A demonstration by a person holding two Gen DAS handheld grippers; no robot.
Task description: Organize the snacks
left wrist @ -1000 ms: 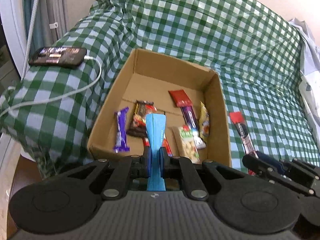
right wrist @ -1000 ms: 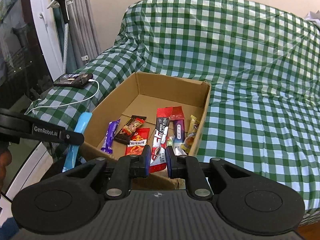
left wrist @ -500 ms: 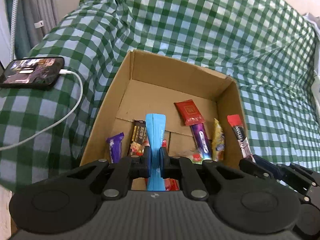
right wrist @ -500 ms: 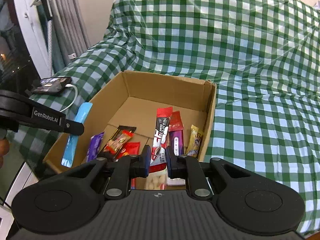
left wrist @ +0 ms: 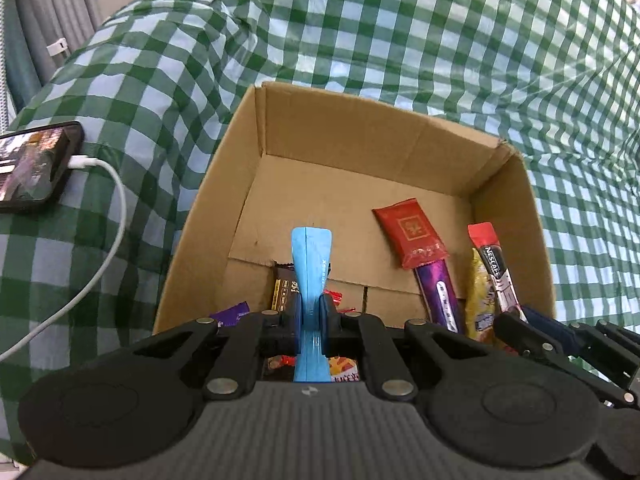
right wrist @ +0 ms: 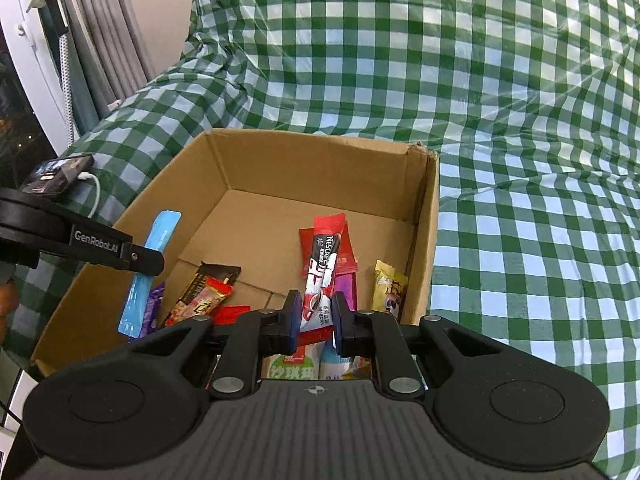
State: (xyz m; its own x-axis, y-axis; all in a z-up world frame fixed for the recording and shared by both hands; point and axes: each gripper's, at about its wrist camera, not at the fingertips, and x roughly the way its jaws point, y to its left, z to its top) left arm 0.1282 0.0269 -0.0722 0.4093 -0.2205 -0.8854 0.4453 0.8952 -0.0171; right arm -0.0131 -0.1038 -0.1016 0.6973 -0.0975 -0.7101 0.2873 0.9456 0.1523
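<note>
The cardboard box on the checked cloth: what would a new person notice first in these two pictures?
The open cardboard box sits on the green checked cloth, with snack packets lying on its floor. Above it, the left gripper is shut on a light blue packet, and the right gripper is shut on a red Nescafe stick. A phone on a white cable lies at the left.

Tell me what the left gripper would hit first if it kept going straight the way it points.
Probably the snacks on the cardboard box floor: the left gripper, shut on a blue packet, aims down at the dark brown bar just ahead. Depth is uncertain.
</note>
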